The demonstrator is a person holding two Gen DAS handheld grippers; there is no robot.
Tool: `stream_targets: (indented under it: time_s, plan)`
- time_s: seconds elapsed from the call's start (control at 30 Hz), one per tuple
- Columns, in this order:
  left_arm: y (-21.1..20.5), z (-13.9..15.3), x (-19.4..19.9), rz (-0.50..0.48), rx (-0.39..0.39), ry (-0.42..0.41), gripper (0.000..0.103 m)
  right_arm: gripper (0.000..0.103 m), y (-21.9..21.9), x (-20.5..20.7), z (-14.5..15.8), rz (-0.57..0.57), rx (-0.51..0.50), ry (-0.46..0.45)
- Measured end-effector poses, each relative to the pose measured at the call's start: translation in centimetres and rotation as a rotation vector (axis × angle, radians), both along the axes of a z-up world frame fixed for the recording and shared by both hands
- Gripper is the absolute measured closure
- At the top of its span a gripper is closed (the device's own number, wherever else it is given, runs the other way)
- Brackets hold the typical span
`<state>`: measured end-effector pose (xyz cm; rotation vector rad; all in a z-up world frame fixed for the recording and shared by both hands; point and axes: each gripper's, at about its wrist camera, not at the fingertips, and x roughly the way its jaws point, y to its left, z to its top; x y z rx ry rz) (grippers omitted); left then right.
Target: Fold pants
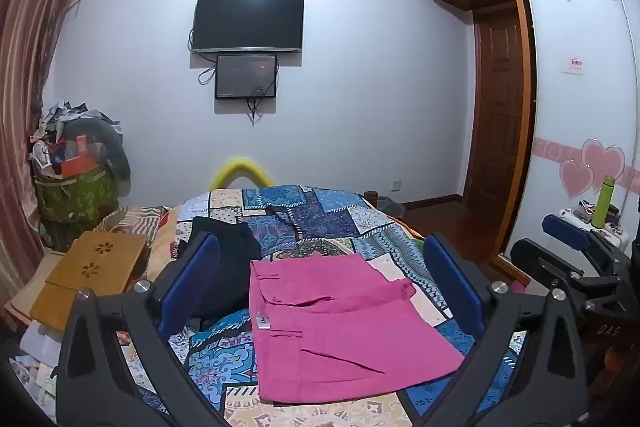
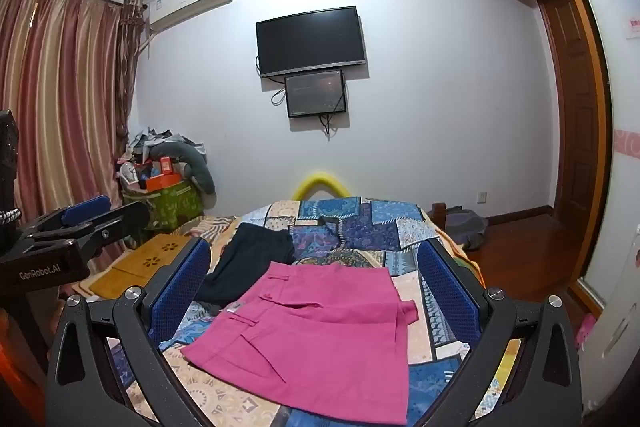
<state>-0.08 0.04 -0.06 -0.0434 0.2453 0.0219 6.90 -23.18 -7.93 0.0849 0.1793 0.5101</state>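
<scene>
A bedroom with a patchwork-quilted bed [image 1: 328,215]. Folded pink pants [image 1: 340,323] lie at lower centre, long axis running toward the lower right. The left gripper [image 1: 320,291] and right gripper [image 2: 314,301] hover above, jaws spread and empty, about equally near.

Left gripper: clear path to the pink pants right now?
Probably yes. The left gripper is above the bed with its jaws open, and the folded pink pants lie flat straight ahead with nothing on top. The dark pants sit off to the side.
</scene>
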Motion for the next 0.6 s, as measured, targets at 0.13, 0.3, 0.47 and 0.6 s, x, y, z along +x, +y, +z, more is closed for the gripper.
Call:
stream_targets:
  time_s: [0.13, 0.3, 0.47, 0.6]
  plan:
    - [-0.6, -0.6, 0.2, -0.006, 0.006, 0.009, 0.0, 0.0, 0.0, 0.1, -0.1, 0.002, 0.003, 0.003]
    - [-0.5, -1.0, 0.6, -0.012, 0.012, 0.017, 0.0, 0.0, -0.1, 0.0, -0.2, 0.003, -0.001, 0.005]
    - [-0.9, -2.1, 1.0, -0.01, 0.012, 0.009, 0.0, 0.0, -0.1, -0.2, 0.0, -0.003, -0.003, 0.004]
    - [-0.9, -2.1, 0.7, -0.017, 0.013, 0.009, 0.0, 0.0, -0.2, 0.0, -0.1, -0.005, -0.004, 0.006]
